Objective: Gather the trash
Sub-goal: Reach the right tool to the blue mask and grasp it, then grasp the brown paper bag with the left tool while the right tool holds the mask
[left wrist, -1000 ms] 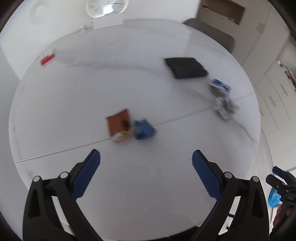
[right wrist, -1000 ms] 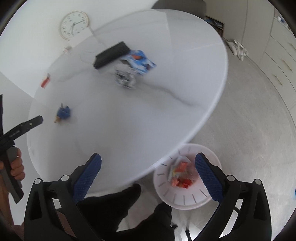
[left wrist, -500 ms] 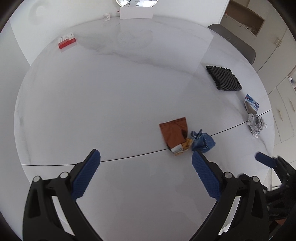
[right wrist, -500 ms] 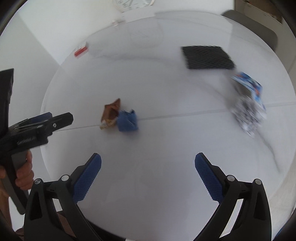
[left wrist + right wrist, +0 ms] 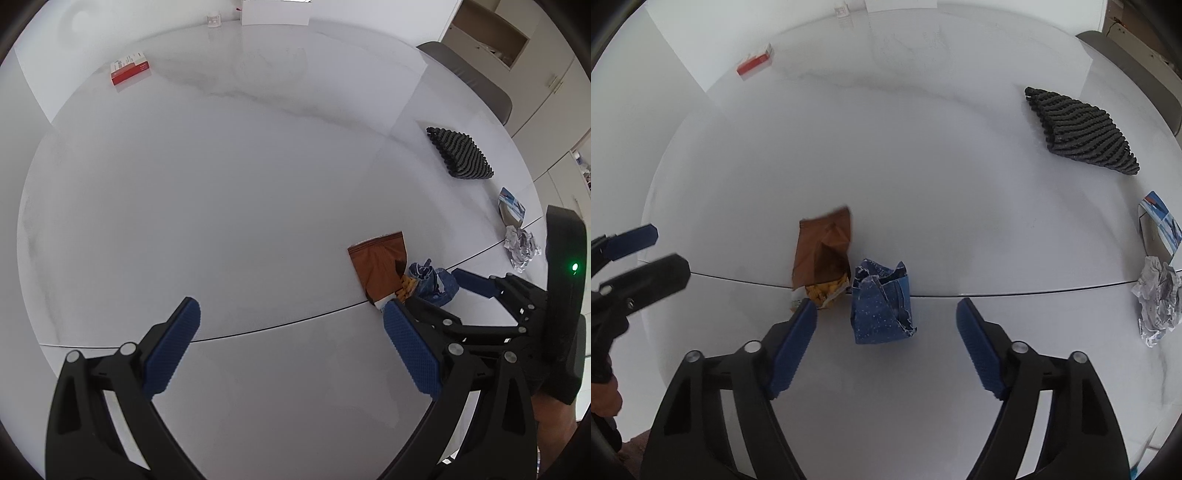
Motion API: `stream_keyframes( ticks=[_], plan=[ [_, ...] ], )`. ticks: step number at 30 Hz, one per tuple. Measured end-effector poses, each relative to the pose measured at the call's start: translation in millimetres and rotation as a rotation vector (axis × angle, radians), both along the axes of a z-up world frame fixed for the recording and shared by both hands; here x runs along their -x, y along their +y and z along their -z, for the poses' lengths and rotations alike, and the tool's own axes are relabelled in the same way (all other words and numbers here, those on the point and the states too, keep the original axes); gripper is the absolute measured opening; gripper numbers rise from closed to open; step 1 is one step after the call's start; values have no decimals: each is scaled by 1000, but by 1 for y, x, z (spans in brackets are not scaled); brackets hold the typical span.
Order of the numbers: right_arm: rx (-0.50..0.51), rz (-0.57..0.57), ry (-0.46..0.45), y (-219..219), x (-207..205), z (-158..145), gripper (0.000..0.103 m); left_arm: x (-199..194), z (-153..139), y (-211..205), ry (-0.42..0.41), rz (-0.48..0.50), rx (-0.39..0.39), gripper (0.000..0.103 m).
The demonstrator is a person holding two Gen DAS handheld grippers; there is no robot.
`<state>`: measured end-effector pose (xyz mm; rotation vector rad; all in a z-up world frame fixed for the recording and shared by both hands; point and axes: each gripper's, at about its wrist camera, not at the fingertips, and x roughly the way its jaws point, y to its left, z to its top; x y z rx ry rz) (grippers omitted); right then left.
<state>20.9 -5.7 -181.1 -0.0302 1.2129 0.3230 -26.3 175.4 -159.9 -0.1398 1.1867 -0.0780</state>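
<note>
A crumpled blue wrapper [image 5: 881, 306] lies on the white round table [image 5: 923, 177], right beside a torn brown snack bag [image 5: 823, 251] that spills yellow crumbs. My right gripper [image 5: 886, 309] hangs over the wrapper with its jaws closing. The wrapper sits between the pads and neither pad touches it. In the left wrist view the same blue wrapper [image 5: 434, 282] and brown bag [image 5: 380, 262] lie to the right, with the right gripper [image 5: 443, 295] around the wrapper. My left gripper [image 5: 291, 310] stands open over bare table with nothing in it.
Crumpled foil paper [image 5: 1158, 299] and a blue-and-white packet [image 5: 1160, 221] lie near the right edge. A black mesh pad [image 5: 1082, 133] sits at the back right, a red box [image 5: 755, 62] at the back left. A grey chair [image 5: 469, 74] stands behind the table.
My right gripper swung from above a white bin on the floor to over the table, came down on the blue wrapper, and its jaws narrowed. The left gripper drifted left, still open.
</note>
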Motion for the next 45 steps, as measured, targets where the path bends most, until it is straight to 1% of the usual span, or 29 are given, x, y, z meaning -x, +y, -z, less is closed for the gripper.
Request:
stream_keyframes(
  ticks=[4,7,12,14,19,23,26,28,30,32,35,36,38,40,41,42,45],
  plan=[
    [68,-31,-23,7,1,3,64,-5,3,-1,5,4,0,95],
    [88,-45,-34,8,0,3,55,-8,5,-2,11,9,1,95],
    [64,-46,-26,1,-3,3,44,-11,8,-6,22,14,4,95],
    [55,-43,-25,-3,-2,3,37,-13,9,-8,29,14,8,95],
    [21,-13,-20,-21,4,-2,36,-21,12,-20,54,19,45,95],
    [-14,43,-24,-46,14,-13,36,-29,15,-40,81,15,81,95],
    [-36,92,-33,-70,25,-24,36,-39,21,-54,107,-42,78,95],
    [-50,122,-37,-84,34,-28,36,-48,28,-60,142,-103,91,95],
    [-56,147,-43,-95,41,-33,36,-57,38,-61,194,-184,128,88],
    [-65,174,-45,-108,51,-36,36,-61,44,-59,226,-258,172,84],
    [-80,208,-46,-131,72,-41,36,-63,50,-56,250,-379,187,76],
    [-89,220,-45,-140,79,-42,36,-63,50,-56,250,-404,182,73],
    [-102,238,-41,-145,81,-41,36,-64,50,-60,240,-440,163,70],
    [-106,254,-41,-156,87,-43,36,-64,49,-64,229,-469,134,62],
    [-104,260,-42,-160,90,-43,36,-64,48,-65,224,-480,124,54],
    [-102,266,-44,-161,90,-43,36,-63,47,-67,220,-490,119,48],
    [-98,281,-55,-172,98,-48,36,-58,47,-75,214,-507,107,44]
  ],
)
